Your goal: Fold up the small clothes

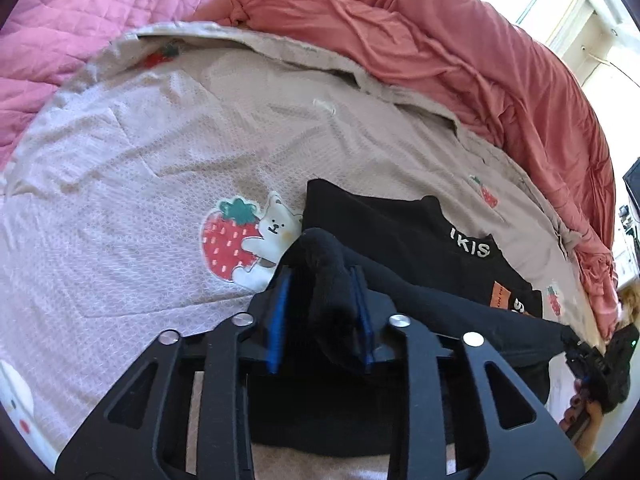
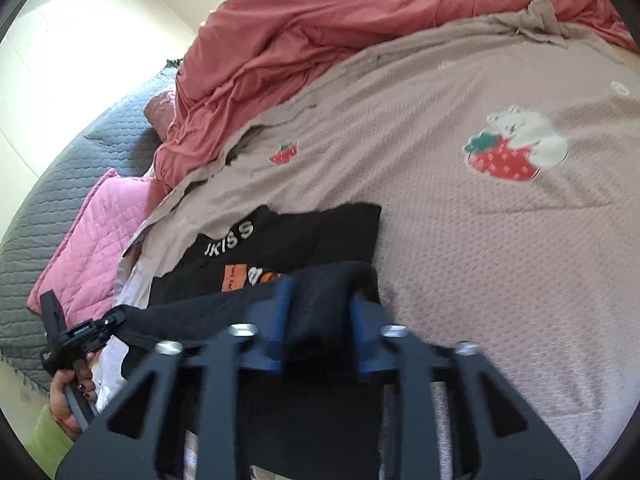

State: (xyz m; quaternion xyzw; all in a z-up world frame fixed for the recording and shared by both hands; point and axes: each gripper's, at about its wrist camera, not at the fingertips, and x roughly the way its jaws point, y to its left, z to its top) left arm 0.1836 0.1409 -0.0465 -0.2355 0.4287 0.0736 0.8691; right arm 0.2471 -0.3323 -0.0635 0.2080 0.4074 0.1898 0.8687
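Black cloth fills the lower middle of the left wrist view: the left gripper [image 1: 322, 320] has its blue-padded fingers [image 1: 279, 320] clamped on a bunched edge of a black garment [image 1: 400, 240]. The garment lies on a beige bedspread [image 1: 140, 160] printed with a strawberry and bear motif [image 1: 244, 240], and white lettering and an orange patch show on its flat part. From the clamped fold a black band of cloth stretches to the lower right, where the right gripper [image 1: 596, 364] grips its other end in a person's hand. A rust-red duvet [image 1: 440, 40] is heaped behind, with a pink quilt [image 1: 80, 12] at the upper left.

In the right wrist view, the right gripper [image 2: 322, 328] likewise has its fingers [image 2: 280, 328] closed on a raised fold of the black garment [image 2: 312, 232], the flat part lying on the bedspread [image 2: 480, 260] just beyond. The lifted edge runs left to the left gripper [image 2: 80, 336], held by a hand. The rust-red duvet [image 2: 320, 20], a pink quilt [image 2: 92, 232] and a grey quilted cover [image 2: 60, 184] lie beyond.
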